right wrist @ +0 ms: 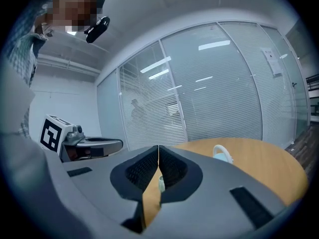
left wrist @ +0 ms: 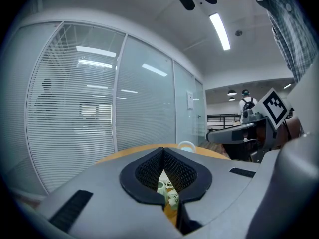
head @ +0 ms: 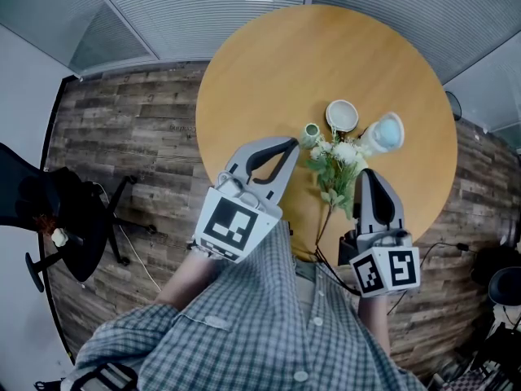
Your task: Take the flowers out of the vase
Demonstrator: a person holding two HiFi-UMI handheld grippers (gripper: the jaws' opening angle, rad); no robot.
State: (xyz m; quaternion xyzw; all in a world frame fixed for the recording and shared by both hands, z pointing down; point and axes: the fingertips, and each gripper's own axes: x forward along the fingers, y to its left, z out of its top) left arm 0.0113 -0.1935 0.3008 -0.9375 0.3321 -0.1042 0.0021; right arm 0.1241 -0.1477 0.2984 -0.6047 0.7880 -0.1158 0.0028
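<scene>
On the round wooden table (head: 269, 63) the flowers (head: 336, 155) appear to lie flat, outside the vase. Their white blooms are bunched at the far end, with green leaves below them and a thin stem running back toward the person's edge of the table. The small vase (head: 311, 131) stands just beside the blooms on their left, mouth up. Beyond the blooms sits a white cup (head: 342, 115), and to their right a pale blue cup (head: 387, 131) is tipped over (whether it touches the petals I cannot tell).

The flowers lie between the two tongs. The left tongs (head: 293, 142) point toward the vase with their tips just beside it. Their jaws are pressed together and hold nothing; in the left gripper view the blooms show only through the slot behind the closed tips. The right tongs (head: 365, 172) reach in on the other side of the leaves, tips near the blooms. Their jaws are likewise together and empty, and the right gripper view shows tabletop and the little vase through the slot.

Nearer the camera is the person's checked shirt (head: 269, 324). Round the table runs a wood-plank floor (head: 138, 120). A black office chair (head: 57, 210) stands off to the left, and glass walls with blinds (head: 212, 6) rise beyond the table.
</scene>
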